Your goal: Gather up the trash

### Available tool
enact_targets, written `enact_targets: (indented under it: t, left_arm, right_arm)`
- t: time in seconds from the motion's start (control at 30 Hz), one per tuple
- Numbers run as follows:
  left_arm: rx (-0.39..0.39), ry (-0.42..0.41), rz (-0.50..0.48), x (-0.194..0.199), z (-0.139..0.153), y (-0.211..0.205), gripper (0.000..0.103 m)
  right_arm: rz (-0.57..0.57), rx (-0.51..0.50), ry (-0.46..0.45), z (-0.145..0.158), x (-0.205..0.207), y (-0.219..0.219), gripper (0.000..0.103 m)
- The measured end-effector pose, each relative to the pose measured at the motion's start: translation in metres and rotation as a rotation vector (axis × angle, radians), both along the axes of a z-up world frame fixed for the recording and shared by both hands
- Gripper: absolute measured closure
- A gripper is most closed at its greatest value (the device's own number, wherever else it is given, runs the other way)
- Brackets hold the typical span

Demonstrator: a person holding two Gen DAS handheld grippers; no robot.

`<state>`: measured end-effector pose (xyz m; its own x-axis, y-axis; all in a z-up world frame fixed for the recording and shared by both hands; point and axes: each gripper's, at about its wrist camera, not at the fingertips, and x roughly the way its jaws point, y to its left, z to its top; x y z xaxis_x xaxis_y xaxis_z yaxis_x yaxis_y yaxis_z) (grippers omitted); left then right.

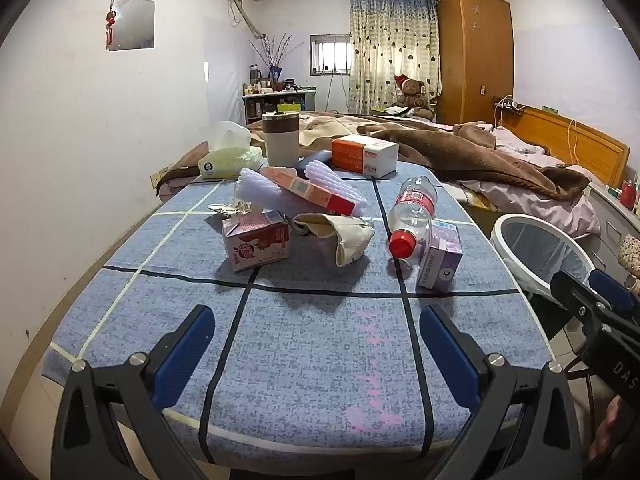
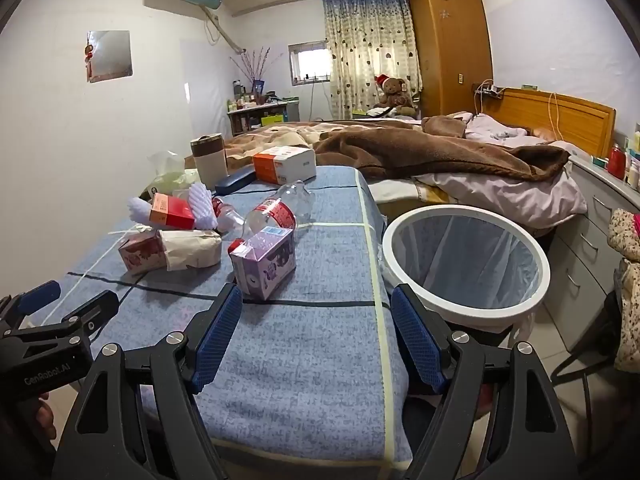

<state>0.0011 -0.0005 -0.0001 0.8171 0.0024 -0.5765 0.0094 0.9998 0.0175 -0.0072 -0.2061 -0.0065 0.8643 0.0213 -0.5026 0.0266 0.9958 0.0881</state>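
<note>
Meanwhile, 2 handheld grippers are held over the near edge of a table draped in blue checked cloth (image 1: 320, 360), with nothing yet collected. The left gripper (image 1: 318, 354) and the right gripper (image 2: 316, 334) are both spread wide and empty, no object being grasped between the blue pads.

Trash is seen scattered mid-table: a pink strawberry milk carton (image 1: 256, 245), a crumpled beige paper bag (image 1: 344, 236), a clear plastic bottle with a red cap (image 1: 412, 216) lying on its side, and a purple drink carton (image 1: 439, 255) touching that bottle. Behind them, white foam netting (image 1: 272, 192) is pinned under a flat red box (image 1: 310, 191).

A white-rimmed bin with a translucent liner (image 2: 466, 260) is placed just beside the table's right edge.

Risks can be judged from the layout: the round bottle may be rolled off the table if nudged, and the stacked foam could be dragged along if the red box is lifted carelessly.
</note>
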Motion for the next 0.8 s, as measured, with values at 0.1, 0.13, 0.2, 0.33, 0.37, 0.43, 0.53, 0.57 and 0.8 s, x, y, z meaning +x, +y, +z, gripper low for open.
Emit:
enact_targets:
  t: [0.1, 0.13, 0.2, 0.33, 0.37, 0.43, 0.53, 0.57, 0.8]
  left_arm:
    - [0.003, 0.000, -0.002, 0.0028, -0.0007, -0.0011, 0.000]
    - [0.003, -0.016, 0.002, 0.0000, 0.0001, -0.0010, 0.000]
    - [0.003, -0.016, 0.003, 0.0014, 0.0001, -0.0019, 0.000]
    - [0.003, -0.015, 0.007, -0.0019, 0.0016, -0.0037, 0.000]
    - [0.004, -0.016, 0.009, -0.0018, 0.0018, -0.0043, 0.000]
    - [0.004, -0.016, 0.012, -0.0013, 0.0024, -0.0056, 0.000]
    - [-0.006, -0.020, 0.007, -0.0023, 0.0038, 0.0032, 0.000]
    - [-0.004, -0.021, 0.008, -0.0025, 0.0042, 0.0034, 0.000]
    - [-0.004, -0.022, 0.008, -0.0015, 0.0036, 0.0025, 0.000]
  right_arm:
    - [0.000, 0.002, -0.002, 0.0001, 0.0000, -0.0006, 0.024]
    - [-0.001, 0.002, -0.002, 0.0003, -0.0001, -0.0007, 0.024]
    - [-0.002, 0.002, -0.004, 0.0008, -0.0003, -0.0008, 0.024]
    - [-0.004, 0.003, -0.001, 0.0016, -0.0008, 0.0014, 0.024]
    - [-0.001, 0.006, -0.003, 0.0009, -0.0020, 0.0001, 0.024]
    - [-0.004, 0.007, 0.001, -0.0003, 0.0017, -0.0027, 0.024]
    - [-0.004, 0.006, -0.002, 0.0013, 0.0023, -0.0031, 0.024]
    - [-0.004, 0.005, -0.005, 0.0016, -0.0003, -0.0003, 0.024]
    - [-0.005, 0.000, -0.006, 0.0025, -0.0001, 0.0024, 0.024]
